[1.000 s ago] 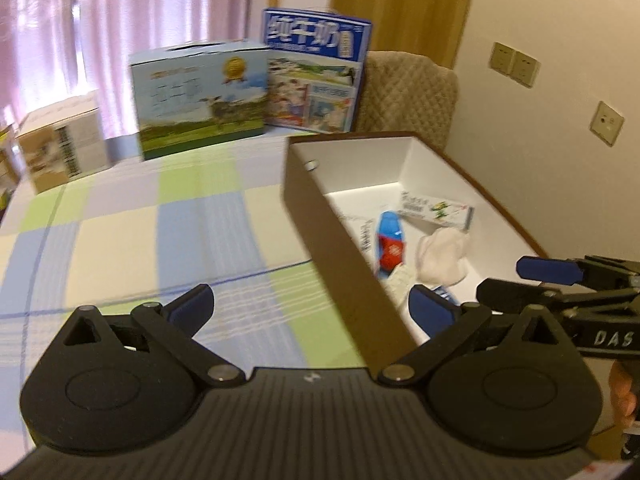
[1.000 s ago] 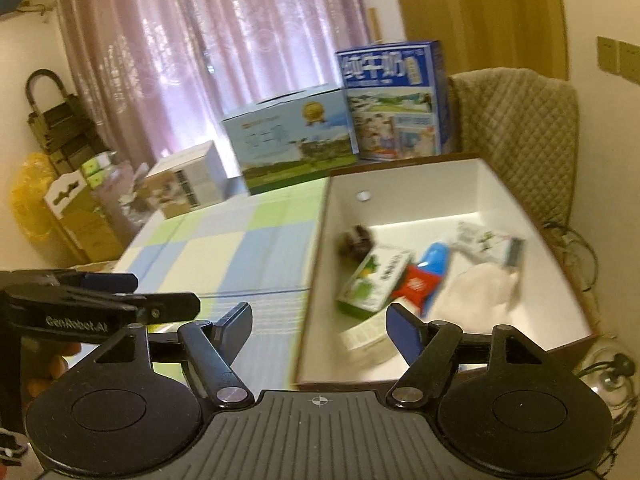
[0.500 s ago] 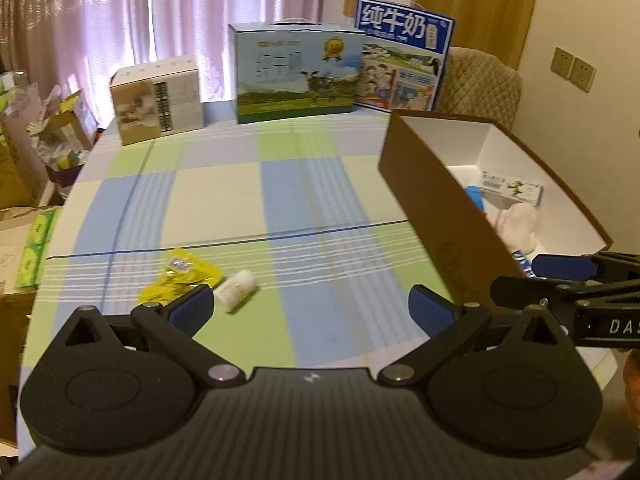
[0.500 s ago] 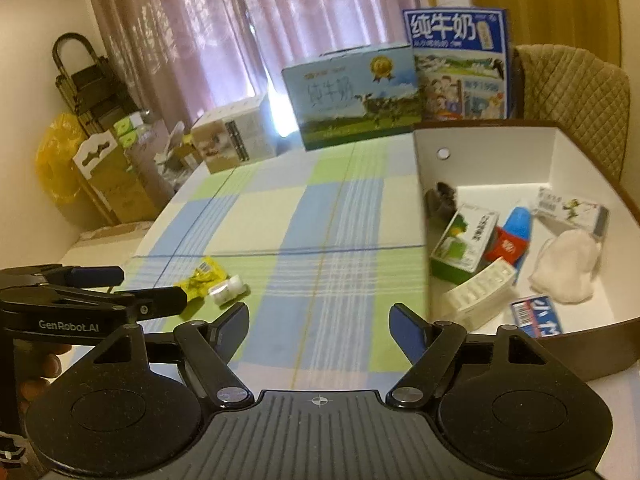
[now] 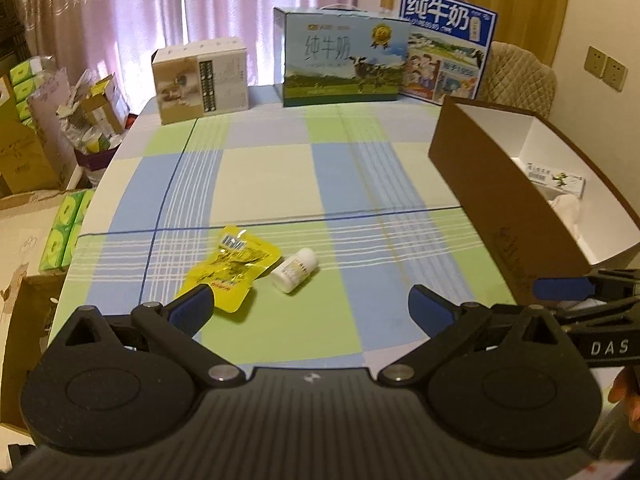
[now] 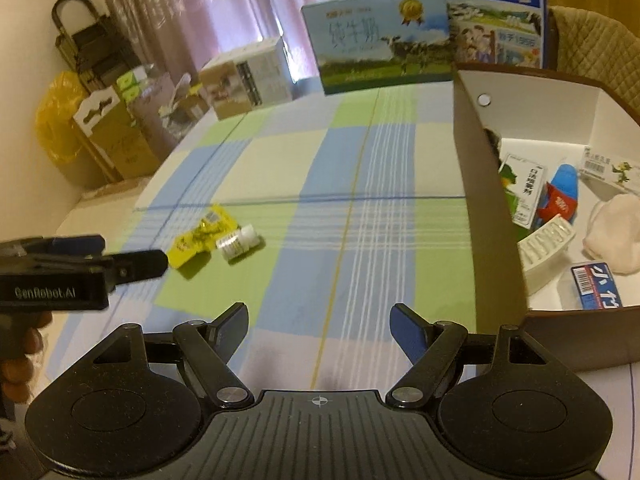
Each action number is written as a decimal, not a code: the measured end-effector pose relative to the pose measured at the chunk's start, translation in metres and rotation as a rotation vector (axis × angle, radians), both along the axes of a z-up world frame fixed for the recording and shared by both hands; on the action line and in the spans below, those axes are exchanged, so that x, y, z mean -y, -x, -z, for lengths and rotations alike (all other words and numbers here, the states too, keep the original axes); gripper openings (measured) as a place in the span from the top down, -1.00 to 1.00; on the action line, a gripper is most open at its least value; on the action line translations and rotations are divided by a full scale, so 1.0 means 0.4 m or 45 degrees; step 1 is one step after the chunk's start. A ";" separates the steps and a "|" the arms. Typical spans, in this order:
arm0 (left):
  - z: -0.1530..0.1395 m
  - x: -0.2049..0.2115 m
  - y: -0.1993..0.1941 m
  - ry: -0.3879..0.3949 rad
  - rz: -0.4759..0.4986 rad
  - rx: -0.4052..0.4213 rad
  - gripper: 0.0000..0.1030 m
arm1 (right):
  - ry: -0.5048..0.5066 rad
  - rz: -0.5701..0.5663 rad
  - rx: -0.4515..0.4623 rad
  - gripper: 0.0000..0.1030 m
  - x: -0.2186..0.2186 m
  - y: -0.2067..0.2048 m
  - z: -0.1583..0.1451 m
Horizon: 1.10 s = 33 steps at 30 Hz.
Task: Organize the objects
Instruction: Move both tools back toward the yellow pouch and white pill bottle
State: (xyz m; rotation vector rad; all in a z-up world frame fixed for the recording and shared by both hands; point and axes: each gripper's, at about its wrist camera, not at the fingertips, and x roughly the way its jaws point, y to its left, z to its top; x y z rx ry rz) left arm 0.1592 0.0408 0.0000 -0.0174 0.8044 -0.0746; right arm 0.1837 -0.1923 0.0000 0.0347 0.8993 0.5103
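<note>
A yellow foil packet (image 5: 228,268) and a small white bottle (image 5: 294,270) lying on its side rest on the checked tablecloth (image 5: 340,184); both also show in the right wrist view, the packet (image 6: 200,236) and the bottle (image 6: 238,243). A brown box with a white inside (image 5: 496,200) stands at the right and holds several items, among them a green-white carton (image 6: 524,188), a blue tube (image 6: 562,196) and a white cloth (image 6: 612,232). My left gripper (image 5: 310,310) is open and empty, just short of the packet and bottle. My right gripper (image 6: 318,326) is open and empty over the cloth, left of the box.
Two milk cartons (image 5: 344,62) (image 5: 446,44) and a beige box (image 5: 200,80) stand along the table's far edge. A quilted chair (image 5: 520,80) is behind the brown box. Cardboard boxes and clutter (image 5: 60,120) fill the floor at the left.
Both grippers have pulled back and swung left, away from the brown box. The packet and bottle have come into view and now lie just ahead of the left gripper.
</note>
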 end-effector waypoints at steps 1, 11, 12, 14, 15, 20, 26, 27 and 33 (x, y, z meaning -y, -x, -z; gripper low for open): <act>0.005 -0.006 -0.001 0.001 -0.008 -0.003 -0.98 | 0.014 -0.003 -0.003 -0.46 -0.006 -0.001 0.005; 0.049 -0.071 -0.015 0.032 -0.098 -0.057 -0.98 | 0.042 -0.016 -0.045 -0.46 -0.053 -0.030 0.040; 0.053 -0.077 -0.016 0.034 -0.107 -0.062 -0.98 | 0.046 -0.023 -0.043 -0.46 -0.062 -0.034 0.042; 0.060 -0.086 -0.019 0.031 -0.128 -0.071 -0.98 | 0.053 -0.043 -0.036 -0.46 -0.078 -0.037 0.046; 0.062 -0.091 -0.020 0.031 -0.137 -0.075 -0.98 | 0.053 -0.055 -0.031 -0.46 -0.086 -0.038 0.049; 0.074 -0.114 -0.025 0.025 -0.177 -0.086 -0.98 | 0.068 -0.099 -0.017 -0.46 -0.118 -0.041 0.069; 0.095 -0.133 -0.035 -0.003 -0.212 -0.121 -0.98 | 0.090 -0.155 -0.008 -0.46 -0.150 -0.043 0.095; 0.098 -0.136 -0.037 -0.005 -0.220 -0.128 -0.98 | 0.093 -0.165 -0.001 -0.46 -0.157 -0.045 0.098; 0.104 -0.148 -0.046 -0.017 -0.243 -0.132 -0.98 | 0.109 -0.245 0.060 -0.46 -0.207 -0.055 0.121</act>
